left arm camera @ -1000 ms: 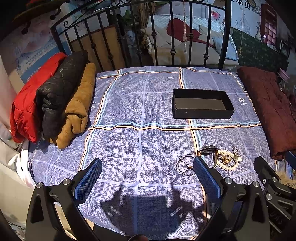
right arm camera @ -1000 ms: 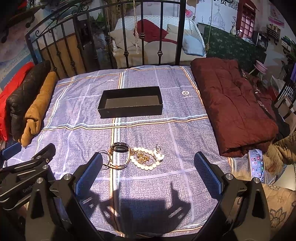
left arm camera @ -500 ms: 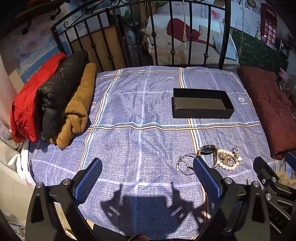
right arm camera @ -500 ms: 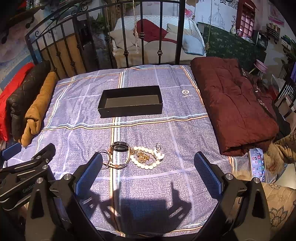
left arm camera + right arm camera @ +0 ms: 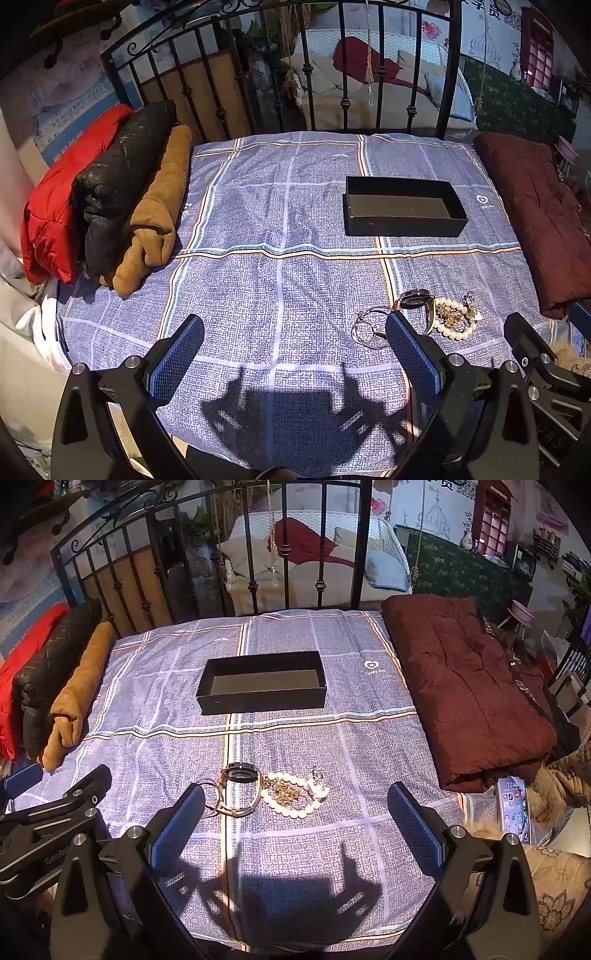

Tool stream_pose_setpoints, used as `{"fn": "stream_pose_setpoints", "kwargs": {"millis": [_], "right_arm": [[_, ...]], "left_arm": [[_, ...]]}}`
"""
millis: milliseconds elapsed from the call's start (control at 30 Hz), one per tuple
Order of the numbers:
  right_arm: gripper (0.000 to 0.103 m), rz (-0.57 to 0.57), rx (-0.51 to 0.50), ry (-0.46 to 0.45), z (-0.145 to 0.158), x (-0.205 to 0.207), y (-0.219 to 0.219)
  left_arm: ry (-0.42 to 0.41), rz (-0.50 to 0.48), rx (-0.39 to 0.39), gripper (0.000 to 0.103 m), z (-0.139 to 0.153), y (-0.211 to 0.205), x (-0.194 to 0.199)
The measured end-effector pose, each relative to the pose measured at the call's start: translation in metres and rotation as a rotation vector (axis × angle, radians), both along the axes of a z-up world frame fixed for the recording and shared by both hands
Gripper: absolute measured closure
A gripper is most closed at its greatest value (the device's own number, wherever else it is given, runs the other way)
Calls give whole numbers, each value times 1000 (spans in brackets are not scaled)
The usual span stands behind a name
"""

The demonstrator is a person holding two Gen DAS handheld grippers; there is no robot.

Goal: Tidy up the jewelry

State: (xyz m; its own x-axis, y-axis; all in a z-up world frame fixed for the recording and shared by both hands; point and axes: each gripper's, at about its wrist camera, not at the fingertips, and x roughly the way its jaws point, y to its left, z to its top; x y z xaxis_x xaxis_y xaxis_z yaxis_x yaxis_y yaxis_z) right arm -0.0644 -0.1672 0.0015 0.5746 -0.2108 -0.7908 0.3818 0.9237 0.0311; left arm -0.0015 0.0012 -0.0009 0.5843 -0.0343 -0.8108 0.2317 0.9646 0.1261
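An open black box (image 5: pixel 261 682) (image 5: pixel 402 206) lies empty on the blue checked bedspread. Nearer me sits a small heap of jewelry: a wristwatch (image 5: pixel 239 779) (image 5: pixel 415 298), a white bead bracelet (image 5: pixel 291 805) (image 5: pixel 456 321) around a gold chain (image 5: pixel 284 794), thin silver bangles (image 5: pixel 365 328) and a small silver piece (image 5: pixel 317 775). My left gripper (image 5: pixel 295 354) is open and empty, left of the heap. My right gripper (image 5: pixel 295 830) is open and empty, just short of the heap.
Rolled red, black and tan jackets (image 5: pixel 110 206) lie along the bed's left side. A folded maroon quilt (image 5: pixel 469 686) lies on the right. A phone (image 5: pixel 514 808) rests at the right edge. A black iron headboard (image 5: pixel 284 554) stands behind the box.
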Motion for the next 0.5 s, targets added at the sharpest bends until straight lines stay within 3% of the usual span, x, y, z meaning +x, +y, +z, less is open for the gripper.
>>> {"fn": "stream_pose_setpoints", "kwargs": {"millis": [500], "right_arm": [[6, 1, 4, 9, -3, 2, 2]], "left_arm": [[8, 0, 0, 6, -3, 0, 2]]}}
